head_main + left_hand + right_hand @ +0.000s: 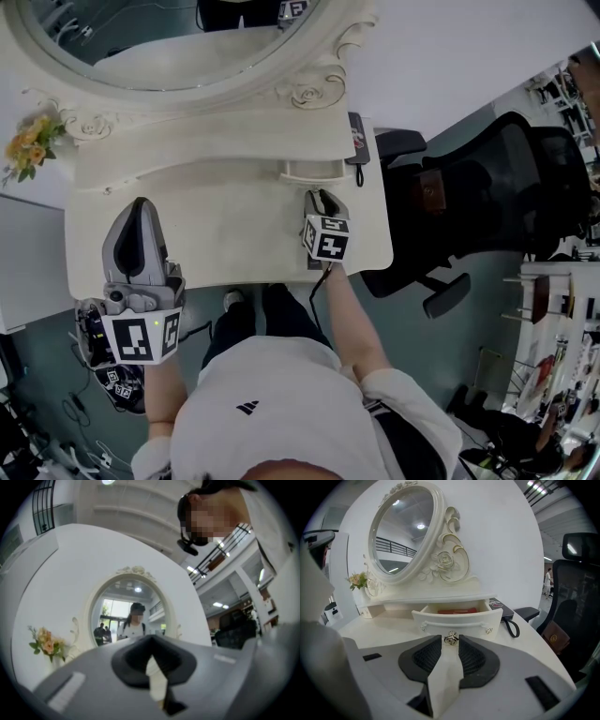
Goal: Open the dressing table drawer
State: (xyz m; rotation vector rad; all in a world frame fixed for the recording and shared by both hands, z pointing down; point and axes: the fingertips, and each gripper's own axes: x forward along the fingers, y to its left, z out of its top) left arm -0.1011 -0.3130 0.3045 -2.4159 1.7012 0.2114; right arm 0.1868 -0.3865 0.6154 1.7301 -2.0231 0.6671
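The cream dressing table (234, 239) has a small curved drawer (314, 172) under its mirror shelf, and it stands pulled out. In the right gripper view the drawer (457, 620) shows a red flat thing (457, 611) inside and a small metal knob (450, 638) on its front. My right gripper (450, 640) is open, with the knob between its fingertips and a slight gap on each side. From the head view the right gripper (323, 195) points at the drawer front. My left gripper (141, 204) rests over the table's left part, away from the drawer; its jaws (150, 639) are shut on nothing.
An oval mirror (187, 47) in a carved frame rises behind the drawer. A small bunch of flowers (28, 141) stands at the far left. A dark pouch with a strap (506, 611) lies at the table's right end. A black office chair (487, 197) stands right of the table.
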